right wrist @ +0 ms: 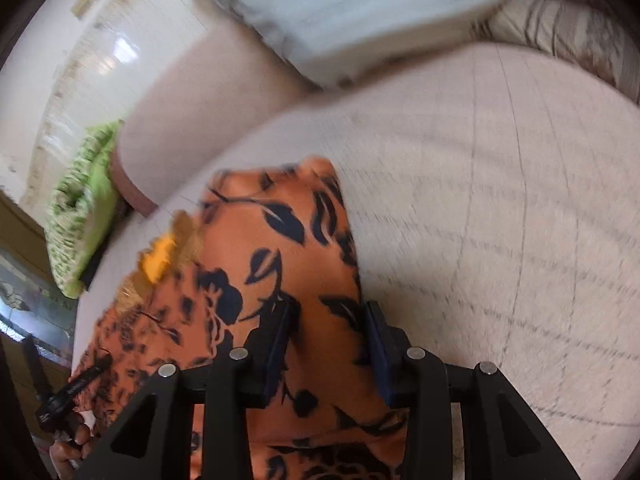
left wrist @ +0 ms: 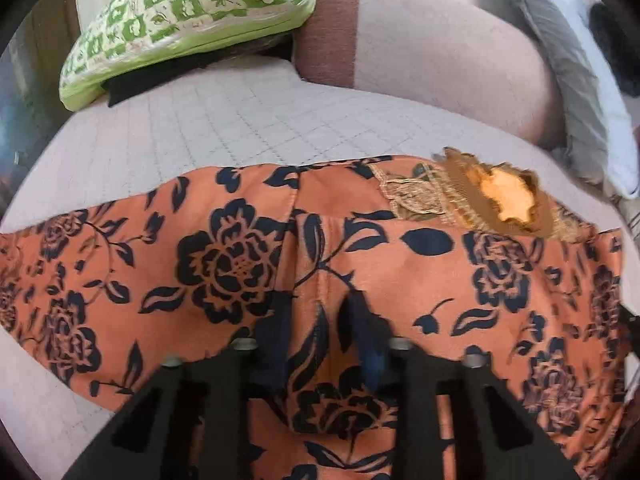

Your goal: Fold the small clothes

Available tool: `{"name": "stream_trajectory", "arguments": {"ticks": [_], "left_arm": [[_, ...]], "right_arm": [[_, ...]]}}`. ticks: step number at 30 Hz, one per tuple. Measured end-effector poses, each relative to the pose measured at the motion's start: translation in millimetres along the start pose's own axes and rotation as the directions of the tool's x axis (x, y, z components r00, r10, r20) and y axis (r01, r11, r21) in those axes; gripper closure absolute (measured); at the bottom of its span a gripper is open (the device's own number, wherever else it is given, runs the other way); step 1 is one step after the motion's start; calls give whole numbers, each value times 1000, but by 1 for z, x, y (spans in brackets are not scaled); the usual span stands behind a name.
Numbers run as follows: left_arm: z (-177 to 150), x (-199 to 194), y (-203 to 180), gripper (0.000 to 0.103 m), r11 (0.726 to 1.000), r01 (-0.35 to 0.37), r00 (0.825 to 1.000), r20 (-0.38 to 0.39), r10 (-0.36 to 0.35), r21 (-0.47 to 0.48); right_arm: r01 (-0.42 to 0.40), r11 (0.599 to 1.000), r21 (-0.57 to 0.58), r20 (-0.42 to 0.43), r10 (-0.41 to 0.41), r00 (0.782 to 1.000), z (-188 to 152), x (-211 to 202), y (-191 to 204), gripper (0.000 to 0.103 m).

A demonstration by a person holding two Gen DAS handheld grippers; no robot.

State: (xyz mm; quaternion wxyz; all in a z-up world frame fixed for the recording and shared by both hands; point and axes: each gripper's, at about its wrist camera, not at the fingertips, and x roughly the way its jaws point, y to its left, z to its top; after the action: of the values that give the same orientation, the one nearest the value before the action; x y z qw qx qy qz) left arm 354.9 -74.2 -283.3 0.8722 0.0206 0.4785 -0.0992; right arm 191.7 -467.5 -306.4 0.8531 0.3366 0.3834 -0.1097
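An orange garment with a dark floral print point(left wrist: 248, 264) lies spread across the quilted sofa seat point(left wrist: 224, 128), its embroidered neckline point(left wrist: 496, 196) at the far right. My left gripper point(left wrist: 320, 320) sits over the garment's middle with the fabric between its fingers; the jaws stand a little apart. In the right wrist view the same garment point(right wrist: 280, 248) hangs bunched between my right gripper's point(right wrist: 330, 320) fingers, which stand apart around the cloth. The left gripper point(right wrist: 72, 392) also shows at the lower left of that view.
A green patterned cushion point(left wrist: 188, 20) lies at the sofa's far left on a dark cloth. A pink bolster point(left wrist: 440, 60) runs along the back. A grey-white pillow point(left wrist: 584, 92) leans at the right; it also shows in the right wrist view point(right wrist: 352, 12).
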Motion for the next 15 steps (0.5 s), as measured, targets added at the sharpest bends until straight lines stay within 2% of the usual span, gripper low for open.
{"name": "stream_trajectory", "arguments": {"ticks": [3,6,10,12,14,15], "left_arm": [[-1,-4,13,92,998,38,999,2,-38,-44],[-1,-8,37,94,985,111,994,5,-112,-129],[-1,-19,33,94,992,97,995,21,-96,-81],[-1,-20,32,84,993,87,996,13,-86,-78],[-1,-13,31,34,992,89,996,-10,-90,-89],[-2,-9,31,31,991,94,995,-19,-96,-95]], "right_arm": [[11,1000,-25,24,-10,1000,0,-6,4,63],[31,997,-66,66,-27,997,-2,-14,12,63],[22,992,-123,161,-2,987,-6,-33,24,63],[3,990,-139,189,24,982,-7,-39,29,63],[3,989,-150,202,28,979,-8,-42,32,63],[6,988,-157,199,26,980,-9,-41,33,63]]}}
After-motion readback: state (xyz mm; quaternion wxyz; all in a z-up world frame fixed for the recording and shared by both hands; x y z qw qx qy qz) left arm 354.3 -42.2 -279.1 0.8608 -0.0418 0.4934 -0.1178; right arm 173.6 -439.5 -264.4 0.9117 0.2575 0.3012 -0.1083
